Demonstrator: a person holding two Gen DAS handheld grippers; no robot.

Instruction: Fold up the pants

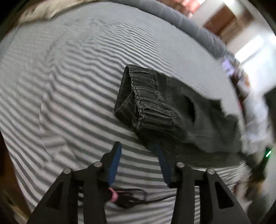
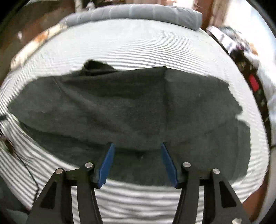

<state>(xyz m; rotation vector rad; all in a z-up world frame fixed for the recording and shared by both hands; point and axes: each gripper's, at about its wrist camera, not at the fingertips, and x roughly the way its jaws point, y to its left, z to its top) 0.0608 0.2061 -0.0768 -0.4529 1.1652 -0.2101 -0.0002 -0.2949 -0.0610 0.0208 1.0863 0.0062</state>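
Observation:
Dark grey pants lie on a grey-and-white striped bed sheet, with the gathered elastic waistband toward the middle of the left wrist view. My left gripper is open just above the sheet, its right finger at the near edge of the pants. In the right wrist view the pants spread wide across the sheet, folded over in layers. My right gripper is open and hovers over the near edge of the fabric, holding nothing.
A grey folded blanket or pillow lies along the far end of the bed. A dark cable trails over the sheet at the left. Cluttered items stand beside the bed on the right.

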